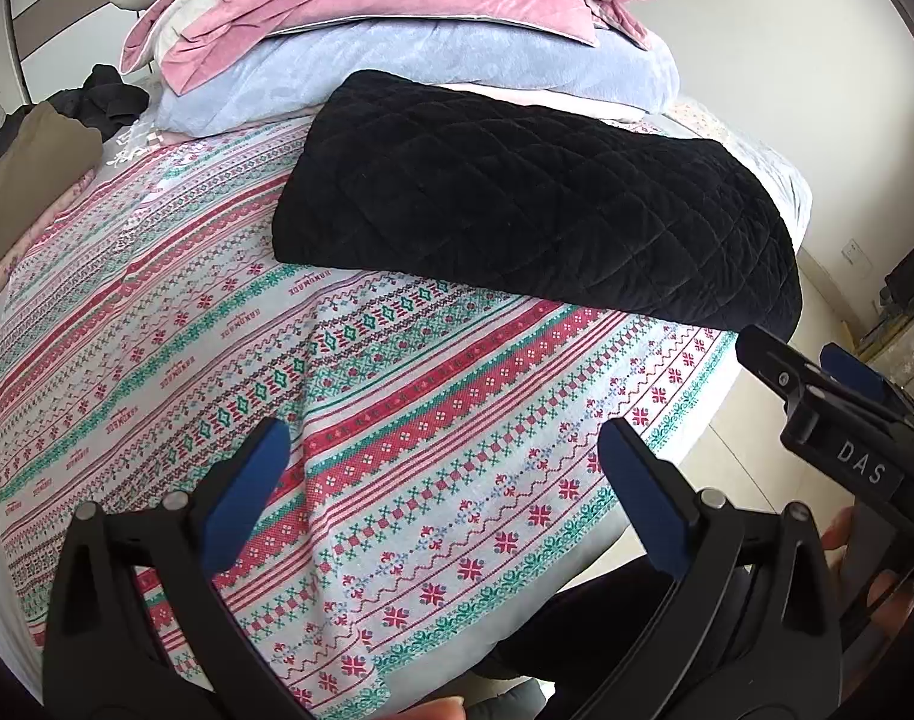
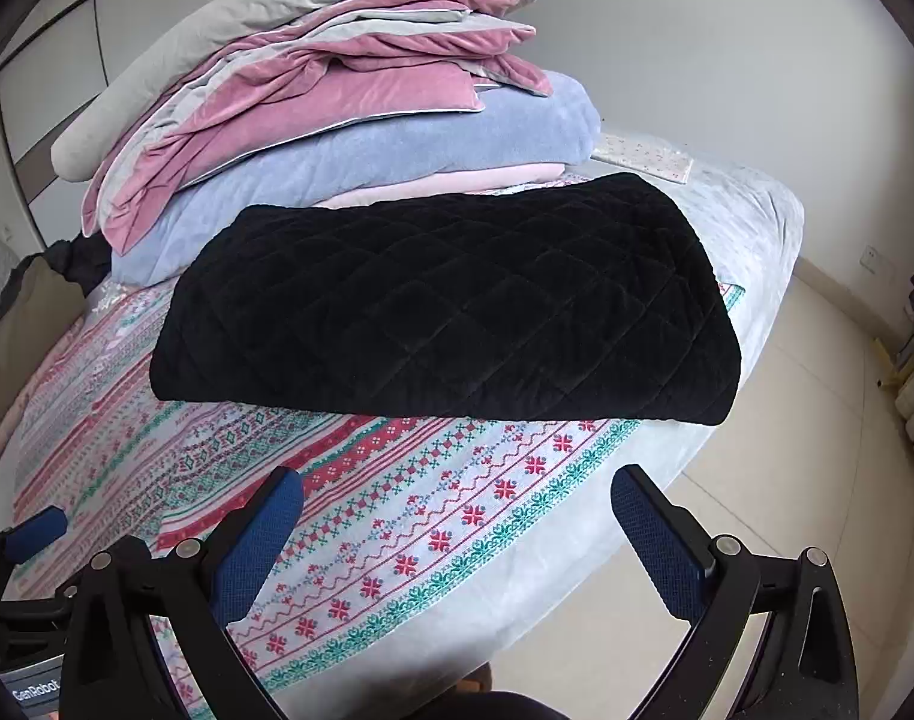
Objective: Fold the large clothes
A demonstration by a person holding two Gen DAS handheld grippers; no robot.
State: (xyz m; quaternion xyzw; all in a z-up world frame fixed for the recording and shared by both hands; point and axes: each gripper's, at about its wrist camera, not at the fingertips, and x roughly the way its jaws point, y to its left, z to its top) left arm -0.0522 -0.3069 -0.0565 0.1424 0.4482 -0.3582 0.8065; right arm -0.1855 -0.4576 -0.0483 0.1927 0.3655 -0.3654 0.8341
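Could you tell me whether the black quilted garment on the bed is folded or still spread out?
Folded: the black quilted garment lies as a compact, thick rectangle with rounded doubled edges on the patterned sheet, and neither claw touches it.

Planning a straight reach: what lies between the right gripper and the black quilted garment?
Only bare patterned sheet lies between the open right gripper and the folded garment, as the right wrist view shows.

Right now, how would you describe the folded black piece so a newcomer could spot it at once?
Start at the bed with the red-and-green patterned sheet. At its far end rises a stack of folded bedding, pink and grey over pale blue. The black quilted garment lies folded flat on the sheet just in front of that stack, the only diamond-stitched item.
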